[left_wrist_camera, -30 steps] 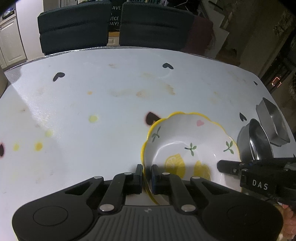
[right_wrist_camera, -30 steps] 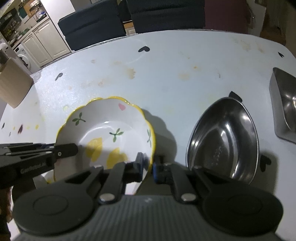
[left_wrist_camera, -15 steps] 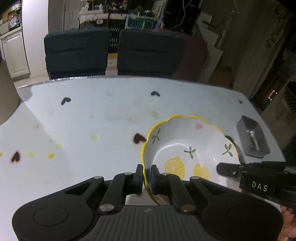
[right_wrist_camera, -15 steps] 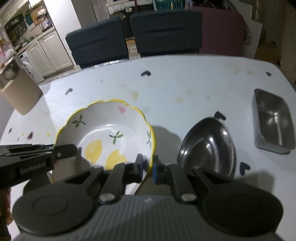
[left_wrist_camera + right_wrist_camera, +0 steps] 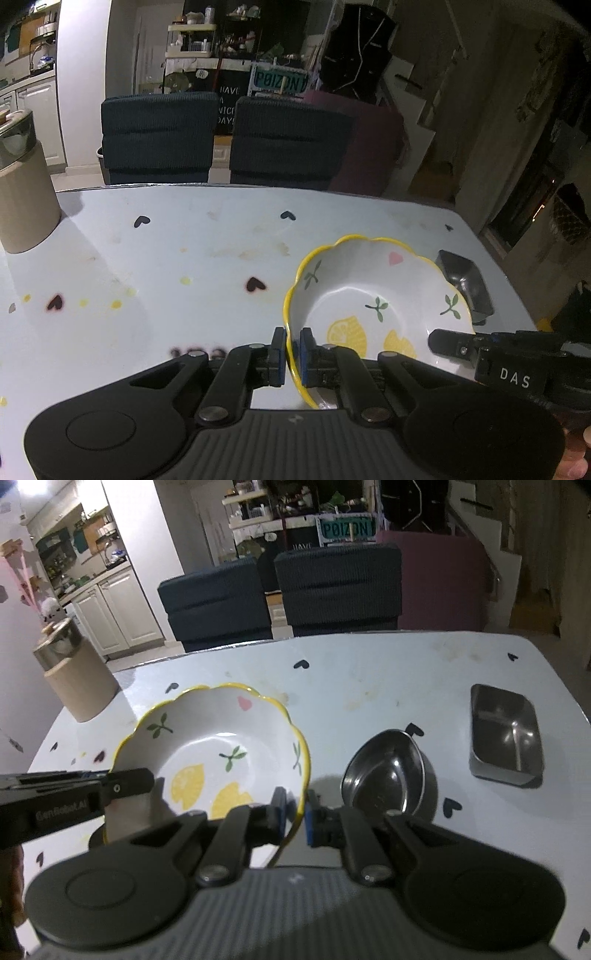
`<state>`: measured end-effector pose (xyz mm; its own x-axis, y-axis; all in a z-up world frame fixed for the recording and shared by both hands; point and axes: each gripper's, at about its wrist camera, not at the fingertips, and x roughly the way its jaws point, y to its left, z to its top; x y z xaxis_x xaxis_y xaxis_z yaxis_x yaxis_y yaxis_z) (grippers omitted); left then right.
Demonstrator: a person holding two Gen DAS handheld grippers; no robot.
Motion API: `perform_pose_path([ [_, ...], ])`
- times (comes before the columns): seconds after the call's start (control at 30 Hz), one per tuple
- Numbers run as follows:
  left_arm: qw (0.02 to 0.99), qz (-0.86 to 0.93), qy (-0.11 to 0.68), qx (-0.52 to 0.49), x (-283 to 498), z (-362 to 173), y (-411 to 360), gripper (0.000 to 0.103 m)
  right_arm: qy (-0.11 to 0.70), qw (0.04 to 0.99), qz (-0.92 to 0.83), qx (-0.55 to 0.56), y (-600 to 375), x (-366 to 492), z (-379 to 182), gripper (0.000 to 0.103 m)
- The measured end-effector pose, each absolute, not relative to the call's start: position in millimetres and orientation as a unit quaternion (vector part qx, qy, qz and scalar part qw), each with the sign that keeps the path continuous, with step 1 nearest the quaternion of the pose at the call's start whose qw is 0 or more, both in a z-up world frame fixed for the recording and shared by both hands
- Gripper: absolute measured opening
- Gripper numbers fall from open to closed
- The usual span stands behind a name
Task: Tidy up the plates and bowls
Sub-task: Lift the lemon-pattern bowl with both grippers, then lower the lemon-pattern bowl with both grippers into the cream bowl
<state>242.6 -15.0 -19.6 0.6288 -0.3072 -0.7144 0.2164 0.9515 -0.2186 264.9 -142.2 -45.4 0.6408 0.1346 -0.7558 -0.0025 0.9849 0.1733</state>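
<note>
A white scalloped bowl (image 5: 369,295) with a yellow rim and lemon prints hangs above the table, carried by both grippers. My left gripper (image 5: 292,349) is shut on its left rim. On the opposite rim my right gripper (image 5: 295,812) is shut too, and it shows from the side at the right in the left wrist view (image 5: 454,341). The same bowl (image 5: 221,746) fills the left half of the right wrist view. A round steel bowl (image 5: 384,775) and a rectangular steel tray (image 5: 506,734) rest on the table to the right.
The table (image 5: 166,258) is white with heart and dot prints and some stains. A tan cylindrical container (image 5: 22,195) with a steel lid stands at its far left corner. Two dark chairs (image 5: 159,140) and a maroon one stand behind the far edge.
Both grippers have risen with the bowl, lifting it off the table. The table now looks farther below, and the round steel bowl is hidden behind the lemon bowl in the left wrist view.
</note>
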Motion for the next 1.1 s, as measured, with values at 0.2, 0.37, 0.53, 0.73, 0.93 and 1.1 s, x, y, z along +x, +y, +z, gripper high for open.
perform_pose_path([
  [0.2,0.908,-0.151,0.387,-0.055,218.8,-9.8,-21.3,0.007,0.403,0.911,0.037,0.082,-149.4,241.5,-35.1,0.011],
  [0.37,0.908,-0.16,0.382,-0.066,202.9,-7.9,-26.6,0.007,0.389,0.917,0.033,0.081,-155.1,225.4,-30.0,0.01],
  [0.53,0.911,-0.167,0.372,-0.06,189.2,-8.8,-32.7,0.007,0.389,0.916,0.029,0.091,-161.5,210.2,-33.5,0.01],
  [0.73,0.909,-0.177,0.372,-0.067,176.6,-17.5,-38.4,0.007,0.388,0.915,0.025,0.107,-169.4,190.9,-41.9,0.009],
  [0.93,0.904,-0.192,0.376,-0.068,166.5,-26.4,-45.2,0.007,0.392,0.912,0.019,0.121,-180.6,173.7,-52.8,0.009],
  [1.1,0.899,-0.203,0.383,-0.059,160.8,-36.3,-51.7,0.007,0.397,0.91,0.017,0.12,-188.3,162.1,-58.9,0.009],
])
